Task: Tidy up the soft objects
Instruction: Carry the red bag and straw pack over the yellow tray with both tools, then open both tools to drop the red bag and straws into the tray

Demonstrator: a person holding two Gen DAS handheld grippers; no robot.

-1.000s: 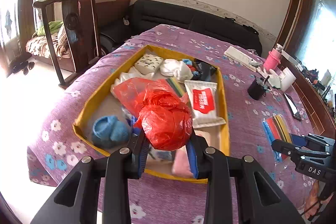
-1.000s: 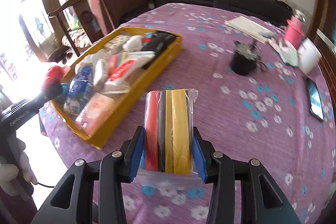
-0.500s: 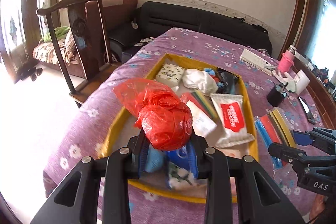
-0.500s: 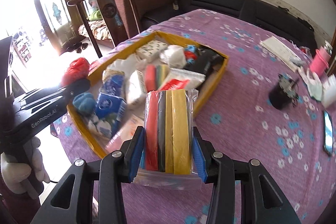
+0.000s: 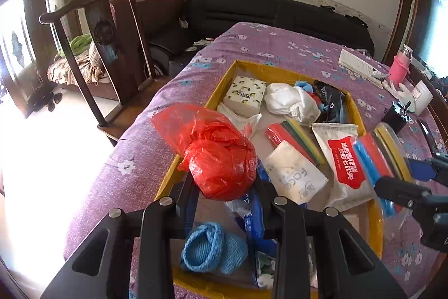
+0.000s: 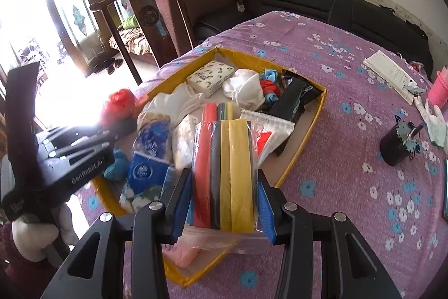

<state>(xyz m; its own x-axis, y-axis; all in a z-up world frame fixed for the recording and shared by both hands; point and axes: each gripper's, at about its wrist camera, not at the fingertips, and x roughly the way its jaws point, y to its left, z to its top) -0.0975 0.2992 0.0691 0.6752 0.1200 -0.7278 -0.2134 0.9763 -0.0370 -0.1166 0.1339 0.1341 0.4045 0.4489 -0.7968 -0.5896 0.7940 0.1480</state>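
A shallow yellow cardboard tray (image 5: 355, 114) sits on a table under a purple cloth (image 5: 280, 46) printed with small white and blue flowers. The tray is crowded with soft things: a square tissue pack (image 5: 245, 95) with a leaf pattern, a crumpled white cloth (image 5: 291, 100), a glossy black pouch (image 5: 327, 100), a flat bundle of coloured sponge strips (image 5: 294, 138), a white wipes pack (image 5: 345, 159) with a red label, a soft white tissue packet (image 5: 295, 173) and a blue knitted shoe (image 5: 210, 250) of chunky yarn near the tray's close end.

The left gripper (image 5: 228, 194) is partly closed on a red plastic bag (image 5: 215, 156), thin, shiny and crinkled into a rounded bunch; the blue-padded fingers press its lower sides, and the bag hangs above the tray's near left rim.

The right gripper (image 6: 222, 201) is closed on a sponge pack (image 6: 224, 175): straight strips of red, dark grey and yellow foam standing side by side in a clear plastic sleeve. Its blue pads (image 6: 180, 201) clamp both long sides, and loose clear film bunches below them. The pack hangs over the near end of the tray, above a pale pink soft item (image 6: 182, 252). A white-gloved hand (image 6: 30, 231) grips the left tool's handle in the right wrist view.
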